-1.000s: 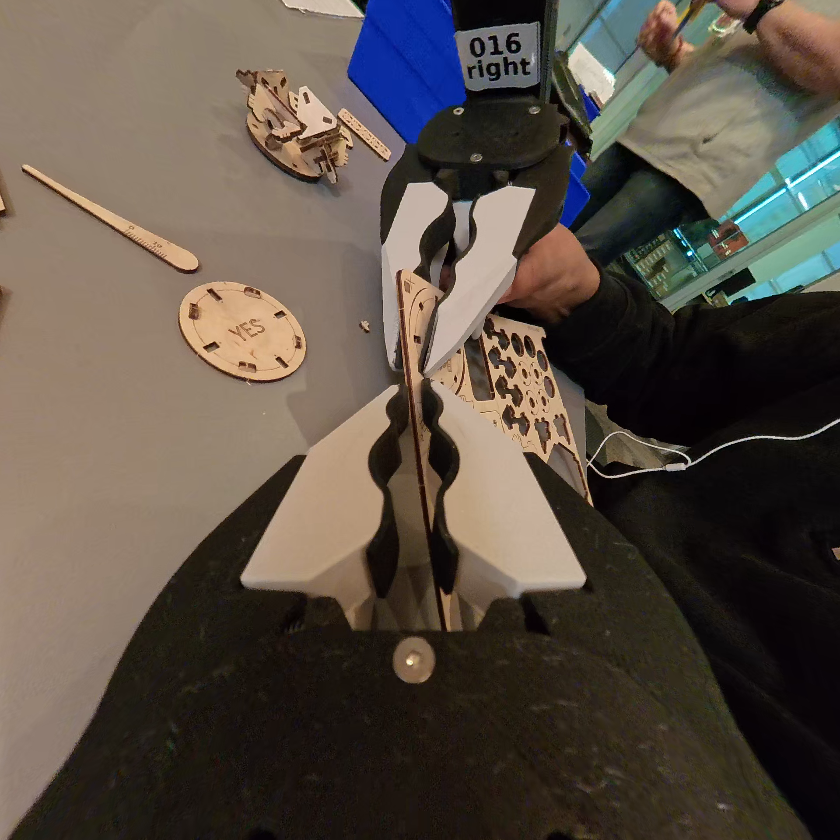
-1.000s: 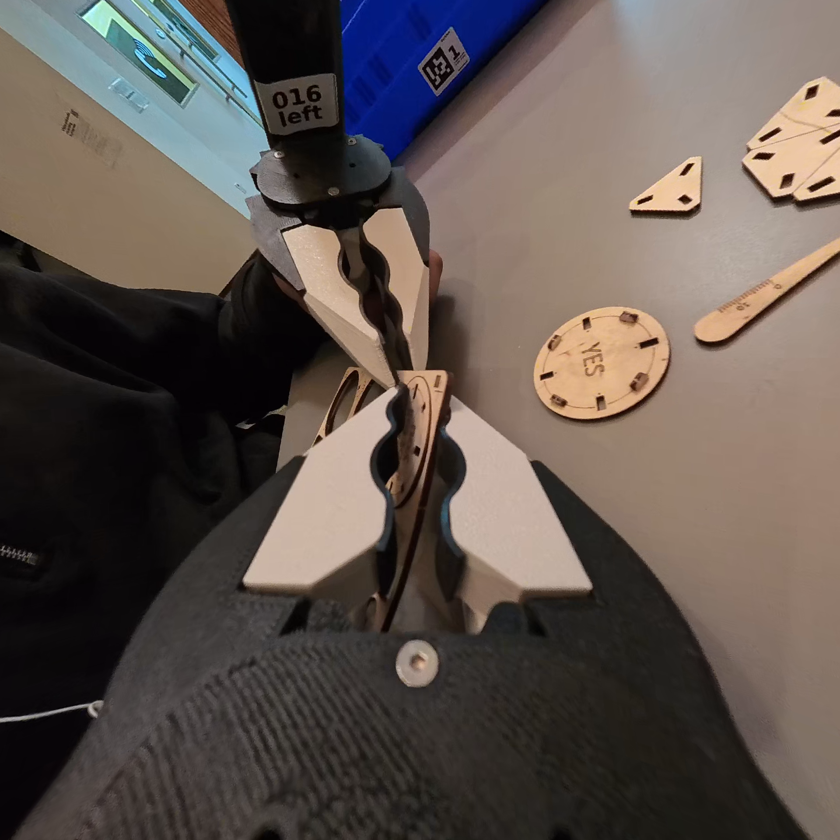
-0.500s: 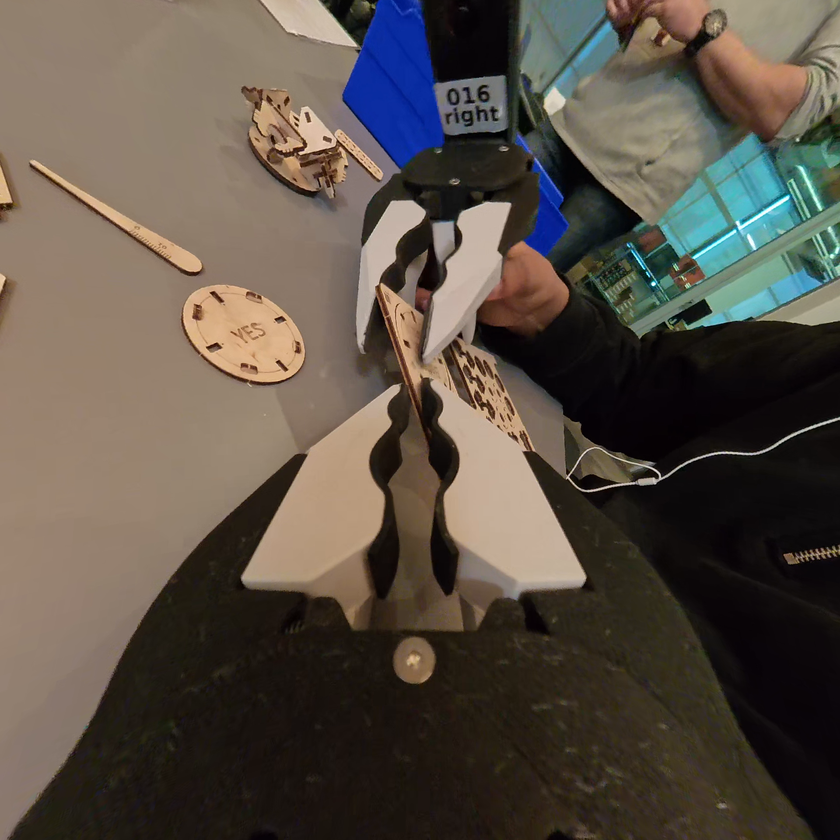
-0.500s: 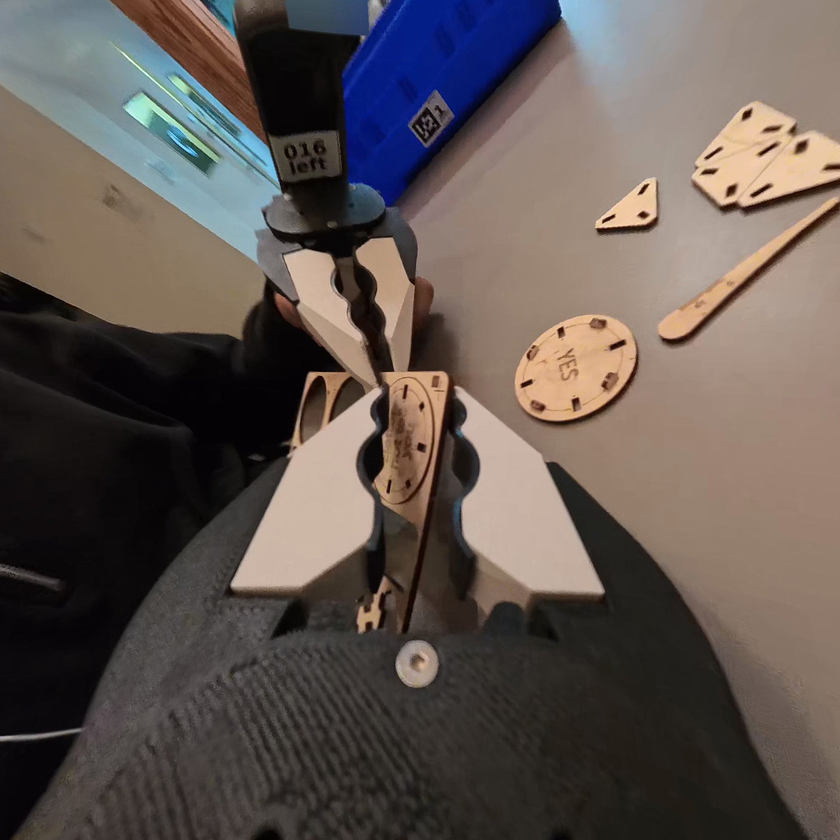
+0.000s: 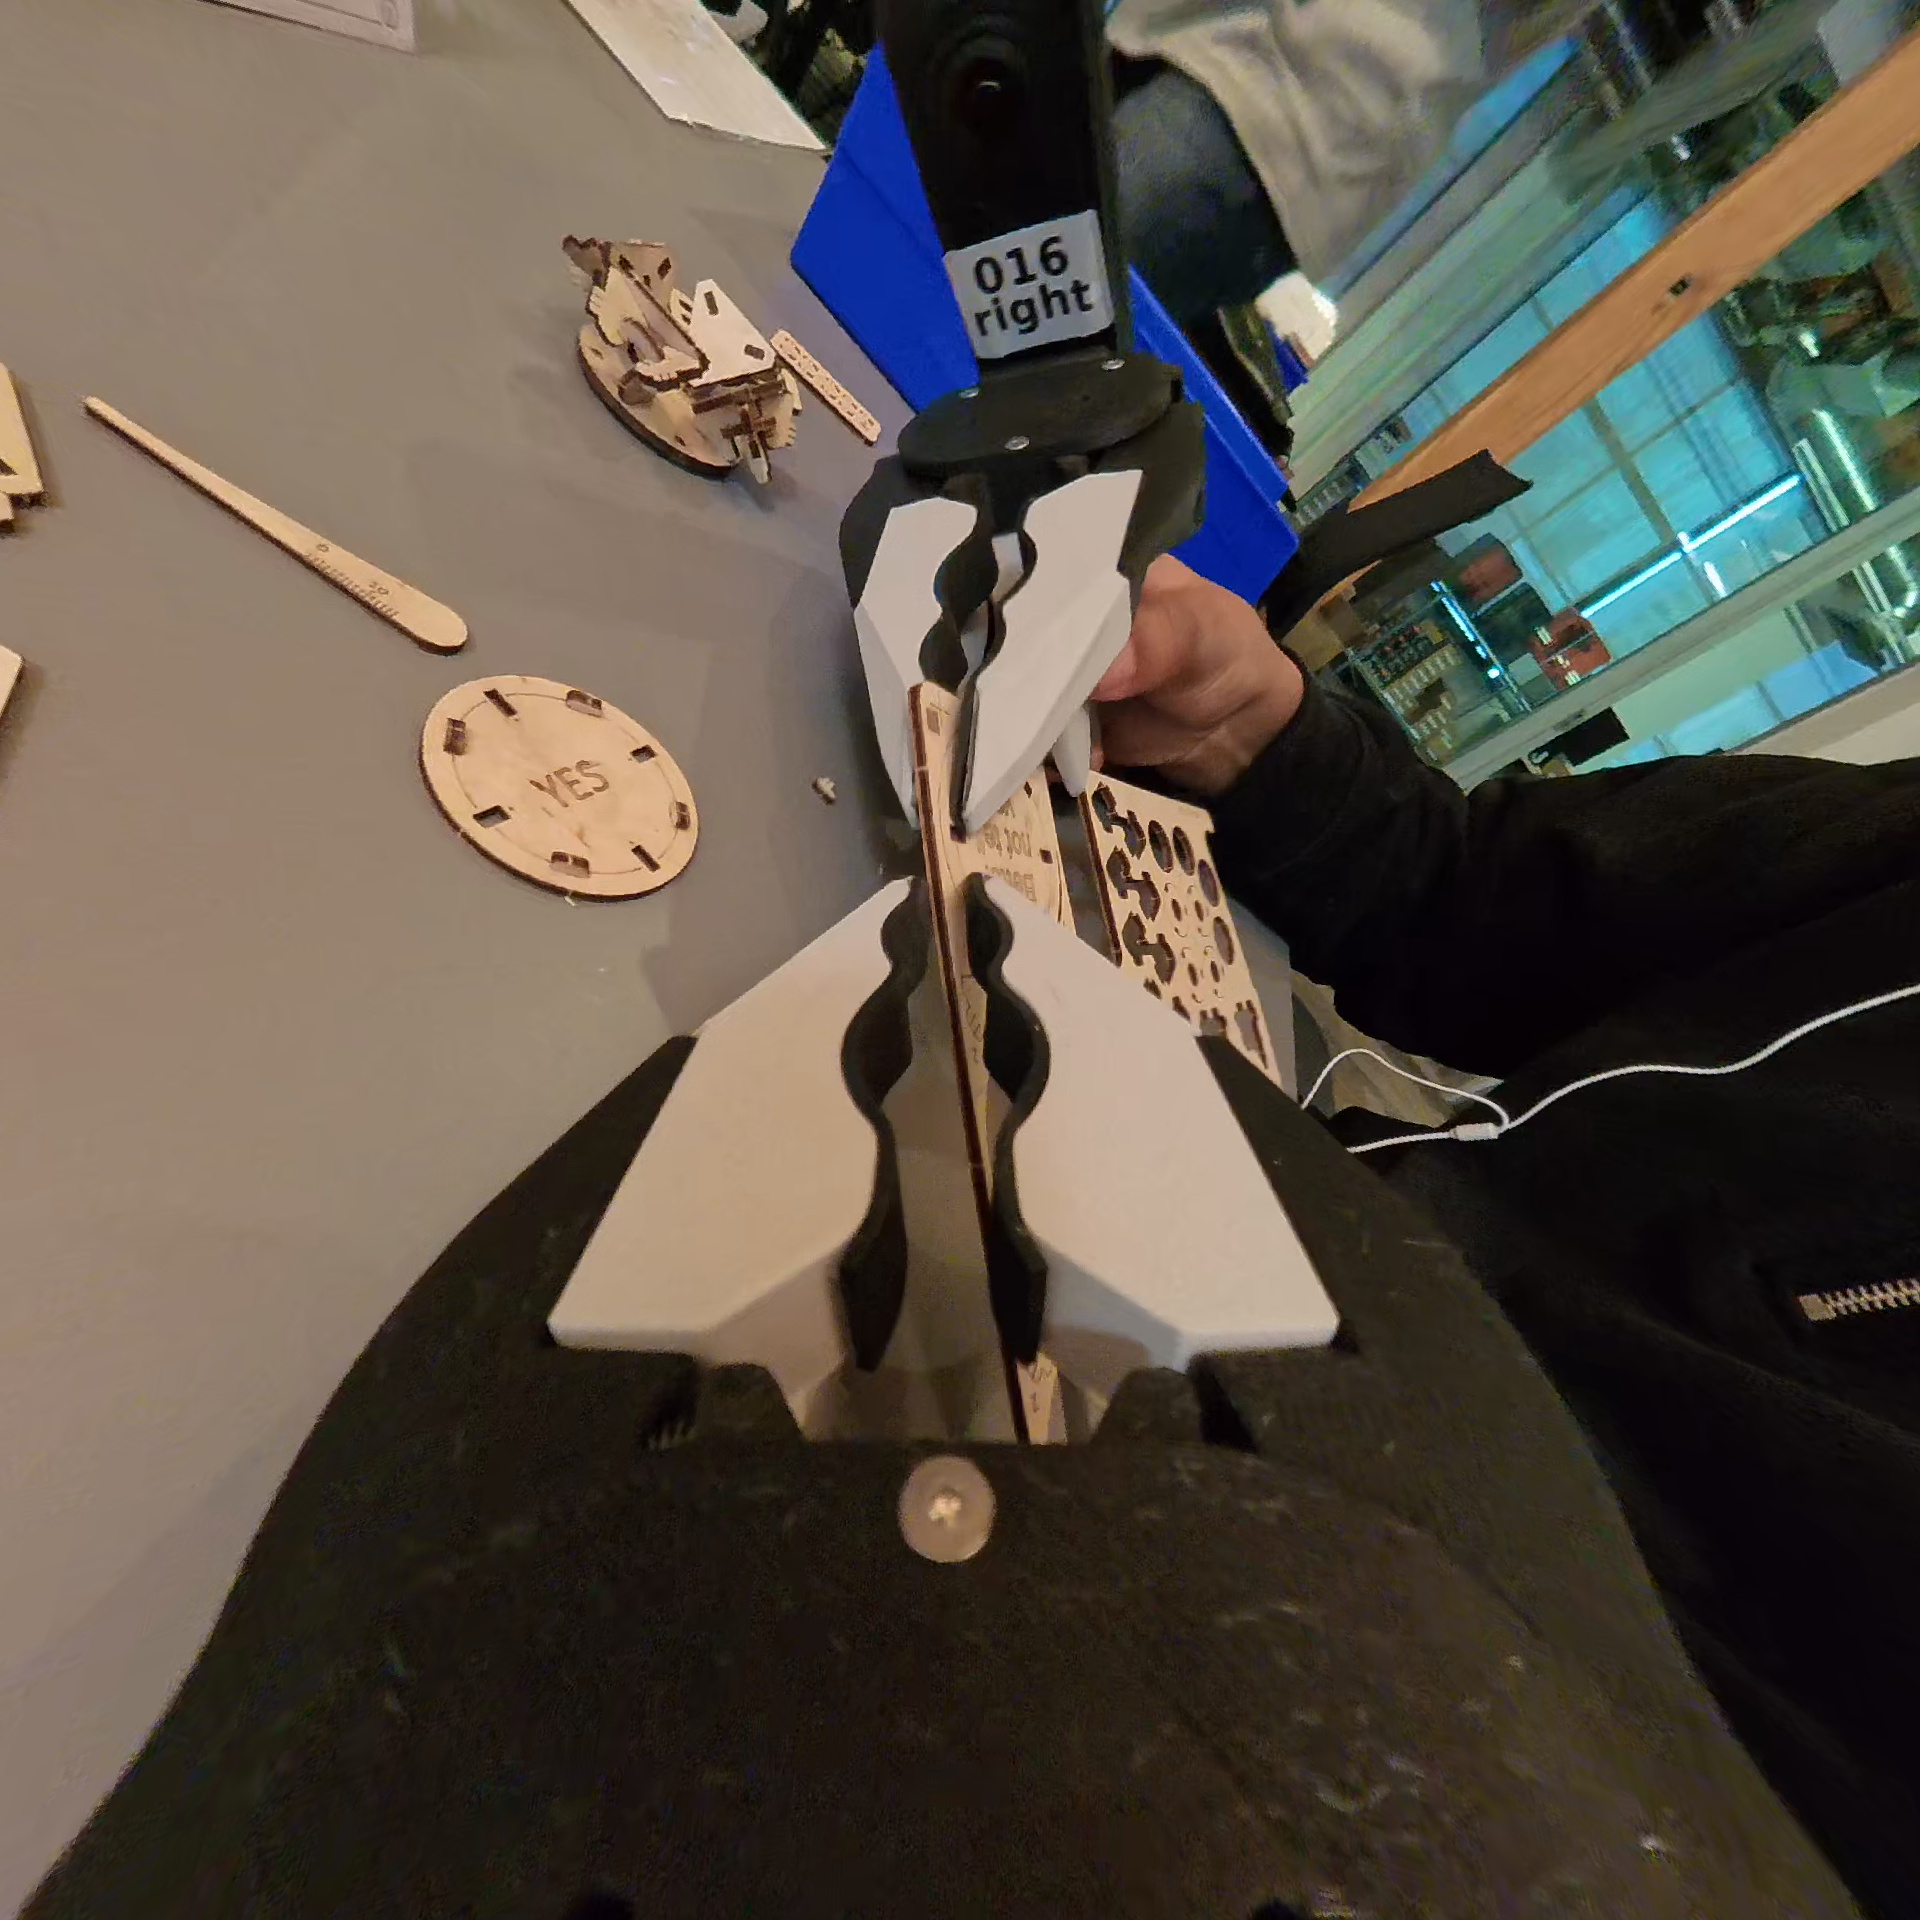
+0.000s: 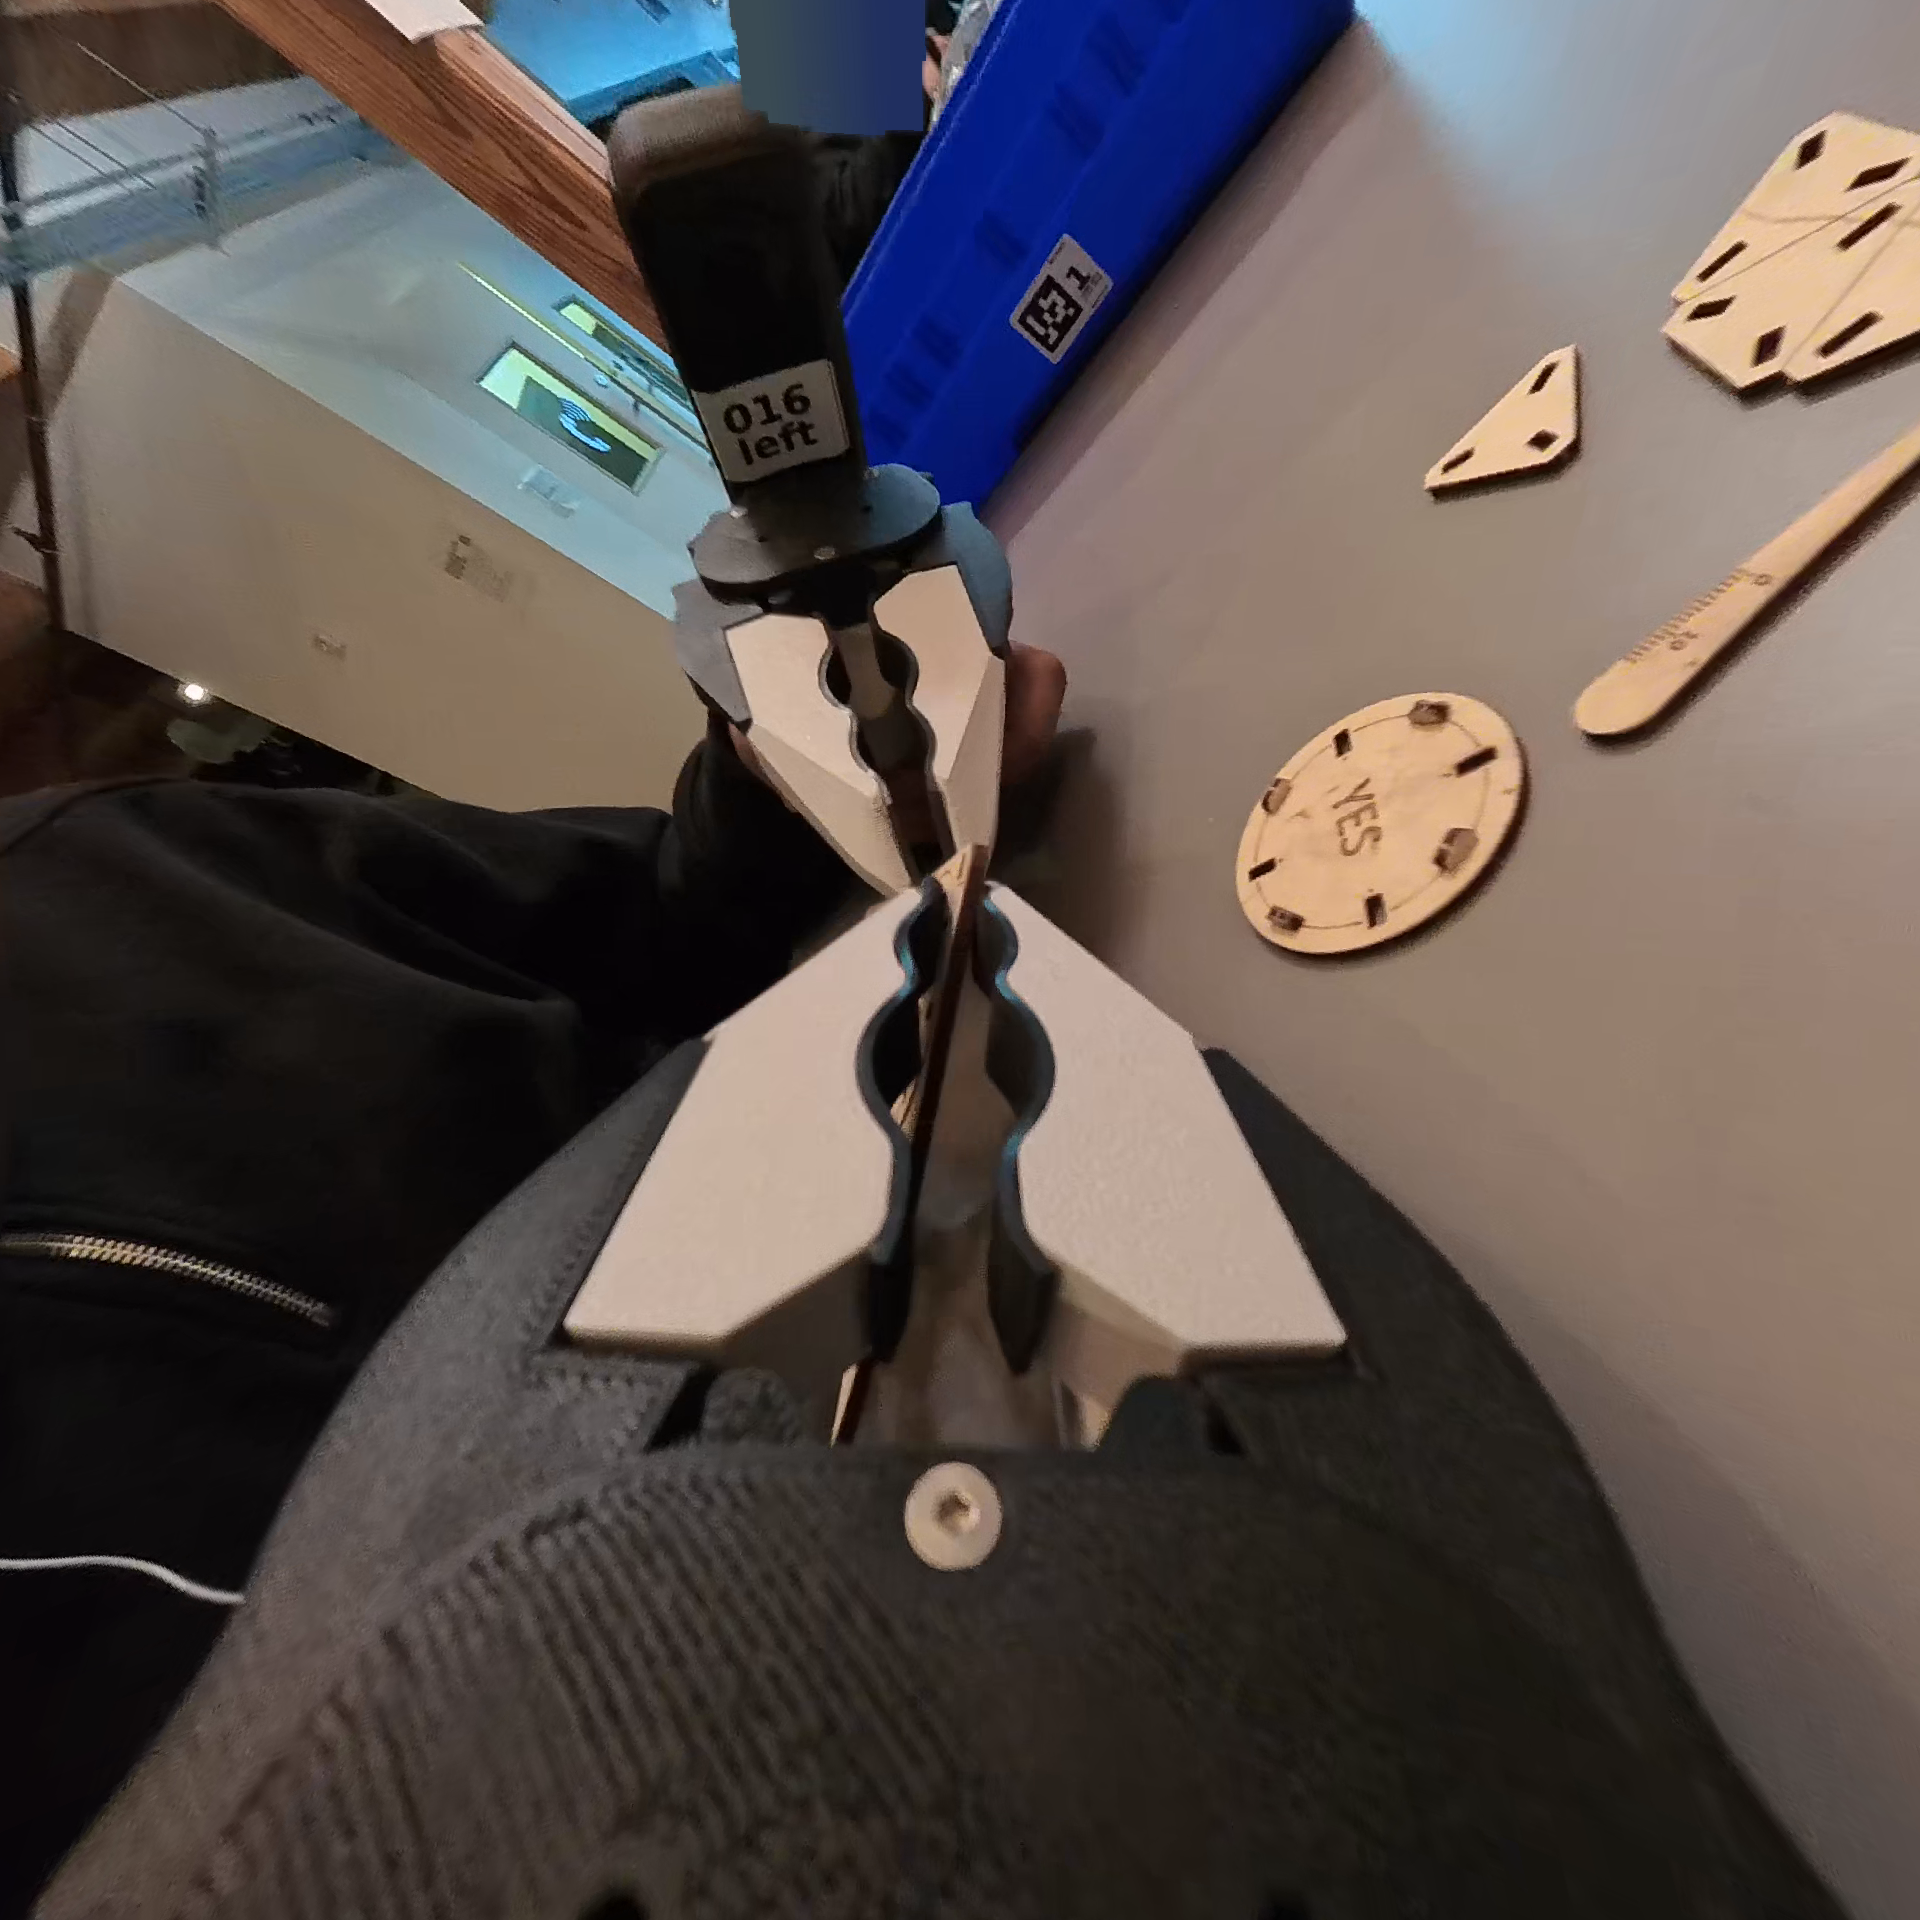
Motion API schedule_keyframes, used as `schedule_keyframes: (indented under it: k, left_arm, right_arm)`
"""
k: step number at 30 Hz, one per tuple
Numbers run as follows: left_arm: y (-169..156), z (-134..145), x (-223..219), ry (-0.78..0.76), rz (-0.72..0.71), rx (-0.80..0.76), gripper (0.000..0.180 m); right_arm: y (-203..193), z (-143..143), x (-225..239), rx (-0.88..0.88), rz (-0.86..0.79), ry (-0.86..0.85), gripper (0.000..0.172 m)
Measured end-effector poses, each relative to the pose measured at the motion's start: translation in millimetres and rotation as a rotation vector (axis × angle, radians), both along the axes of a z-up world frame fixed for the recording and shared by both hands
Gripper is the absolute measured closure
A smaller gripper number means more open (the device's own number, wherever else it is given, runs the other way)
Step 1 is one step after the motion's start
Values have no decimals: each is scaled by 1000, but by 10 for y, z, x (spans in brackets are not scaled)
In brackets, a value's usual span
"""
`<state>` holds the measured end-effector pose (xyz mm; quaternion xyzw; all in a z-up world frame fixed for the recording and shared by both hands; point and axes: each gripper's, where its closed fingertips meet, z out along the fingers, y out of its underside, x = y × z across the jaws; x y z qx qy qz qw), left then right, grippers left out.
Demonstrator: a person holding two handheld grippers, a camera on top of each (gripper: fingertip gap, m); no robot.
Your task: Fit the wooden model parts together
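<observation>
A thin laser-cut plywood sheet (image 5: 1174, 925) with many cut-outs is held edge-on above the grey table's (image 5: 260, 1039) near edge. My left gripper (image 5: 940, 894) is shut on its near part; the edge runs between both pads. My right gripper (image 5: 935, 821) faces it from the far side, shut on the sheet's upper end, its tips almost touching mine. In the right wrist view my right gripper (image 6: 956, 899) pinches the sheet's dark edge (image 6: 940, 1029), and the left gripper (image 6: 930, 852) clamps the same sheet just beyond.
On the table lie a round slotted wooden disc (image 5: 558, 784), a tapered wooden stick with a scale (image 5: 281, 530), a part-built wooden model (image 5: 686, 374) and triangular wooden pieces (image 6: 1507, 436). A blue bin (image 5: 883, 281) stands behind. A hand (image 5: 1195, 675) grips the right gripper. My two grippers' fingertips are within a few centimetres of each other.
My right gripper opened around the sheet half a second ago and has shut on it again, closer to the left gripper's tips. The left gripper stayed shut on the sheet throughout.
</observation>
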<state>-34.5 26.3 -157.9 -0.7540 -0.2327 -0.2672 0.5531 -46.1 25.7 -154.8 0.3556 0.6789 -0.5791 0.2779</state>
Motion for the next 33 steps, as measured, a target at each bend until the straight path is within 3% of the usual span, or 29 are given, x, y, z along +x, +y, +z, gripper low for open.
schedule_keyframes:
  k: [14, 18, 24, 33]
  left_arm:
    - [46, -147, -94, 222, 122, -183, 179]
    - [55, -199, -116, 326, 141, -260, 180]
    - [35, -86, -125, 196, 128, -133, 180]
    - [-69, 8, -137, 137, 86, -48, 180]
  right_arm:
    - [59, -160, -81, 300, -111, 222, 160]
    - [112, -284, -133, 452, -132, 342, 167]
    - [66, -166, -129, 271, -117, 211, 159]
    - [460, 172, -237, 117, -222, 256, 149]
